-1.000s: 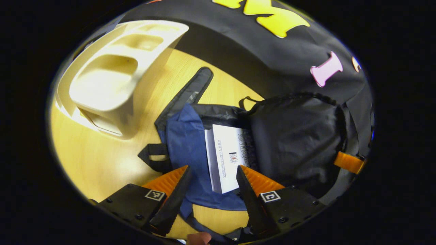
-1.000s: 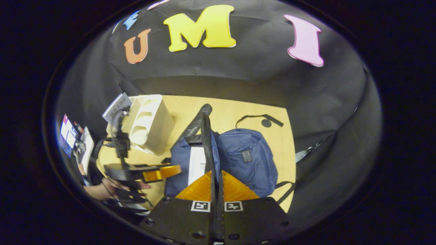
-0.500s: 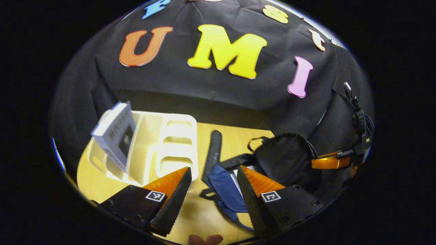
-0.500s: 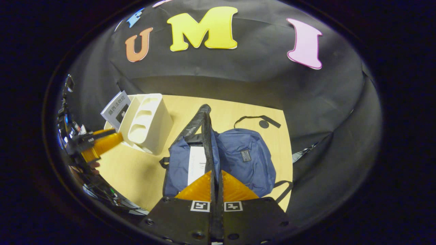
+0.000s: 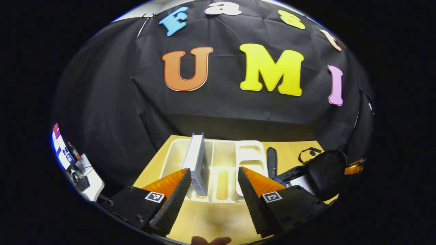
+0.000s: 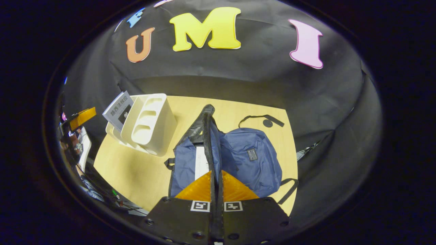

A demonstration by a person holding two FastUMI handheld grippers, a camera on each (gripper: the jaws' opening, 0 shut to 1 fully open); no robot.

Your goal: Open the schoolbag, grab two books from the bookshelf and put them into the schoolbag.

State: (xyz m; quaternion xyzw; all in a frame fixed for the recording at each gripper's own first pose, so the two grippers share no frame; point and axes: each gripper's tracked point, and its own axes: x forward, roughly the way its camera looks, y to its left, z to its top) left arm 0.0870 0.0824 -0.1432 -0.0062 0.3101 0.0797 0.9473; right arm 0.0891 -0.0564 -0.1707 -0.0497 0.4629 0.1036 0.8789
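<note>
Centrally in the left gripper view, the left gripper (image 5: 213,183) is held level above the wooden table (image 5: 211,221), aimed at the bookshelf (image 5: 224,170); its fingers are spread wide and hold nothing. A fingertip of the person's hand (image 5: 210,241) shows at the lower edge, below the gripper.

The right gripper (image 6: 215,185) is poised over the schoolbag (image 6: 235,160), looking down on it; its fingers are pressed together on the black edge strip (image 6: 206,136) of the bag's opened flap, holding that flap raised.

Count: one bookshelf, two books, one schoolbag. The bookshelf is a cream plastic organiser with several compartments, standing to the left of the schoolbag as the right gripper view shows it (image 6: 150,122).

One white book (image 5: 197,163) stands upright in a left compartment of the bookshelf, its spine toward the left gripper, just beyond that gripper's left finger.

The other white book (image 6: 201,163) lies inside the open main compartment of the schoolbag.

The schoolbag is navy blue with black straps and a small dark patch on its front pocket; it lies flat on the table, to the right of the bookshelf.
</note>
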